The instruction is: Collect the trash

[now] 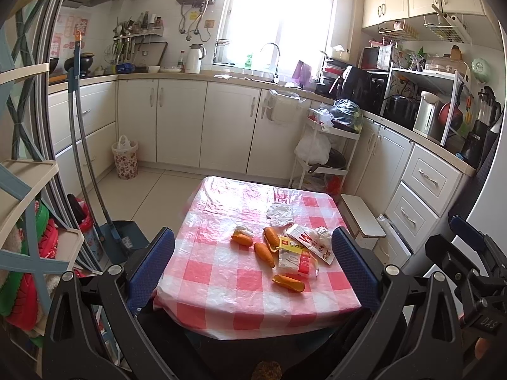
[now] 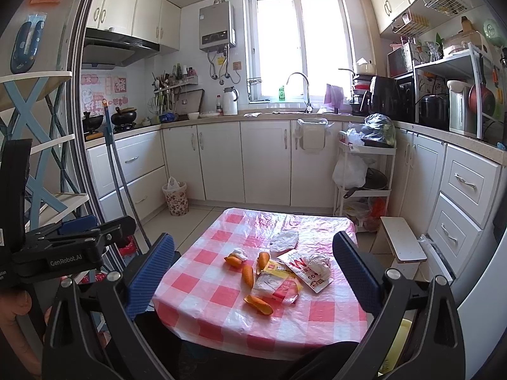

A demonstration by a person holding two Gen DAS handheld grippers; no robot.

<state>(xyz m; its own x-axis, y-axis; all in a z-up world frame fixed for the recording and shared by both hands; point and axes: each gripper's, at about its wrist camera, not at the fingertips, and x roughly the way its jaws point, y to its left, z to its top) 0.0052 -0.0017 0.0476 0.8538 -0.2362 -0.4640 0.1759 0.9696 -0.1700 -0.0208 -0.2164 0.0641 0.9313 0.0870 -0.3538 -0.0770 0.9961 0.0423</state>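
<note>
A small surface (image 1: 221, 288) covered by a red-and-white checked plastic cloth is seen from both wrist views, and the trash is gathered on its right half. The landmark is a white snack wrapper (image 1: 312, 243) printed with a large red "W"; smaller print on it cannot be read. A crumpled white tissue (image 1: 324, 233) is lying on the wrapper's right end. Touching the wrapper's near-left edge, a yellow-and-red packet (image 1: 293, 255) is lying flat, its writing too small to read. Beyond the wrapper, a crumpled clear plastic bag (image 1: 280, 215) is seen. Left of the wrapper, four orange peel pieces (image 1: 264, 253) are scattered, the farthest left one carrying a white scrap.

The left claw (image 1: 253, 269) is held wide open and empty above the near edge of the surface, its blue-padded fingers well apart. The right claw (image 2: 253, 272) is likewise spread wide and empty. "GenRobot.AI" is read on the left claw's black body in the right wrist view, and "DAS" on the right claw's body in the left wrist view.

Far left of the wrapper, on the floor by the cabinets, a floral waste bin (image 2: 176, 198) lined with a white bag is standing. A white stool (image 2: 402, 240) is standing just right of the surface.
</note>
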